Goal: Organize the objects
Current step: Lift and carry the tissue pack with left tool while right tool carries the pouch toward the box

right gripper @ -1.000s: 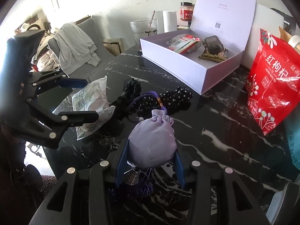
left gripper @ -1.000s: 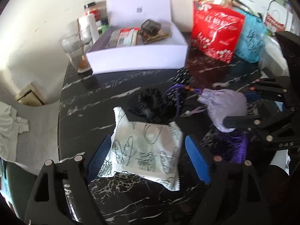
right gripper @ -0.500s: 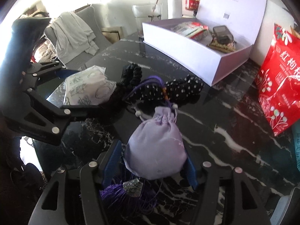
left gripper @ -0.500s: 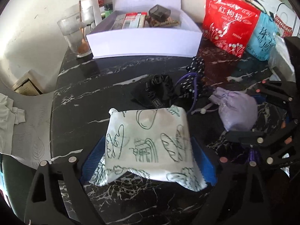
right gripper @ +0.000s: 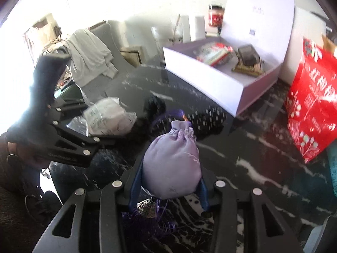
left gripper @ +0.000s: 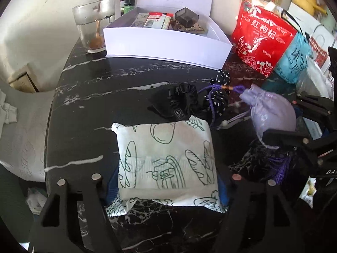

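From the left wrist camera: the left gripper is closed on a flat, soft white packet printed with green bread drawings, gripped by its sides, likely to carry it to the open white box beyond. A black satin scrunchie lies on the glossy black marble table.

From the right wrist camera, which is blurred: the right gripper squeezes a plump lilac drawstring pouch, apparently lifted, its purple tassel dangling below.
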Tool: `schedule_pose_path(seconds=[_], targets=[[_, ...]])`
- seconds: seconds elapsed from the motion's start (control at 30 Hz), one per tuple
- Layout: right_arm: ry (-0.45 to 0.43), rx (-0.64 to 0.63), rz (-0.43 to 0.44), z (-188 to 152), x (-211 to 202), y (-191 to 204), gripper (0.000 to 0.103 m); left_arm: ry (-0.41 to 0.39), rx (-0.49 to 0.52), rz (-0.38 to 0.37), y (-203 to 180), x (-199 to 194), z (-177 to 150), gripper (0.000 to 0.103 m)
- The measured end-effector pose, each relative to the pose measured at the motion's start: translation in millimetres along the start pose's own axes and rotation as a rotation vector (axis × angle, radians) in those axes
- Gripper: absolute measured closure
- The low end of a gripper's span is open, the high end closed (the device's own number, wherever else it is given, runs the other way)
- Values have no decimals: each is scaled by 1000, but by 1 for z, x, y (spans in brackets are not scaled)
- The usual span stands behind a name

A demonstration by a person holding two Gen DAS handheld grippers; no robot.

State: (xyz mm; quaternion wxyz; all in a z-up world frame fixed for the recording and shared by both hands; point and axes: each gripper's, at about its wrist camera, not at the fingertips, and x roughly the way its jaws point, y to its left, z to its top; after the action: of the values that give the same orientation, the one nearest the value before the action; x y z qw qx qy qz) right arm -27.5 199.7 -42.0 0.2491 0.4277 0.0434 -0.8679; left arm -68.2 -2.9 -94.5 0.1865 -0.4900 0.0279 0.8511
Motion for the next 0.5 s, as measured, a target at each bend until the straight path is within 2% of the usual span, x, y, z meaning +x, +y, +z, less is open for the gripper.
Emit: schedule_pose_path(seconds=[0.5], targets=[[-143,-34,15,24,-47,10,58,-97,28,20,-13,-50,9,35]])
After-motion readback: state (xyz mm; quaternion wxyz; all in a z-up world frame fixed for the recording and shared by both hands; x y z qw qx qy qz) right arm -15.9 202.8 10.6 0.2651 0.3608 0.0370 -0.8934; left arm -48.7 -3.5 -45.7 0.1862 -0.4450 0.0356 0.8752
